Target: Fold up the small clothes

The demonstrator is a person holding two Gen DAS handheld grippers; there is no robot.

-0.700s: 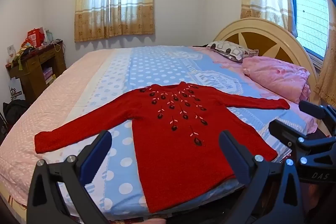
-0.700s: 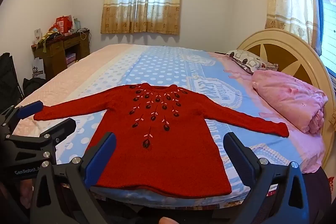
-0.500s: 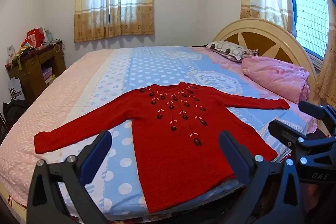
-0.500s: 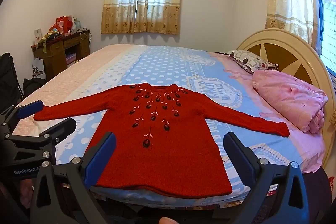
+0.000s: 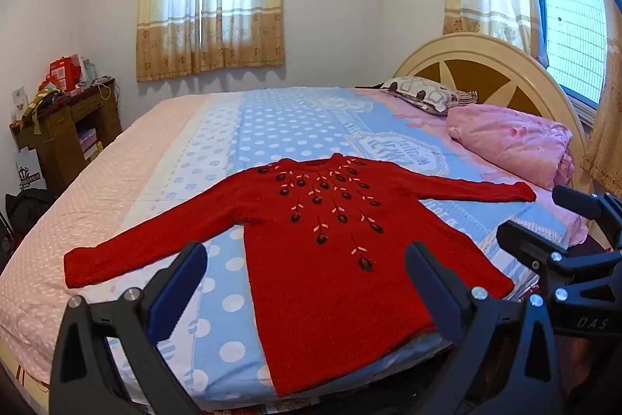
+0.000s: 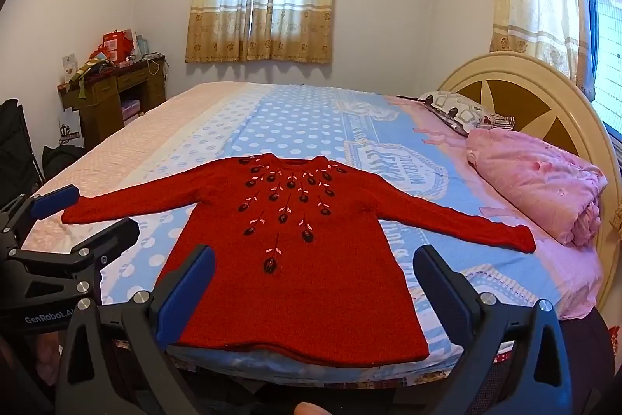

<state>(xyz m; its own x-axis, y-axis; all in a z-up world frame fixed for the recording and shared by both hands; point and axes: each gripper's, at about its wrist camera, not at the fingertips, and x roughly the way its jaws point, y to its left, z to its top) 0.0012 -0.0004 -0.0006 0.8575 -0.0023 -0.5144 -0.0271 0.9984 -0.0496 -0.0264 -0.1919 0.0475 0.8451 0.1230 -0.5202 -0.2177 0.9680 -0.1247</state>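
- Red knitted sweater point(image 5: 342, 259) with dark embroidered flowers lies flat, front up, sleeves spread, on the blue polka-dot bed sheet point(image 5: 272, 127); in the left wrist view its hem reaches the bed's near edge.
- Left gripper point(image 5: 307, 282) hovers above that hem, apart from the cloth, jaws spread wide with nothing between them; the left sleeve cuff sits off to its left.
- Knit looks soft, light and floppy, likely to sag and stretch when lifted; a cuff or shoulder seam seems the best place to pinch.
- Right wrist view: the sweater point(image 6: 299, 259) lies straight ahead of the right gripper point(image 6: 315, 282), also wide apart and empty, near the hem but not touching, with the right cuff further right beside the pink folded quilt point(image 6: 536, 181).
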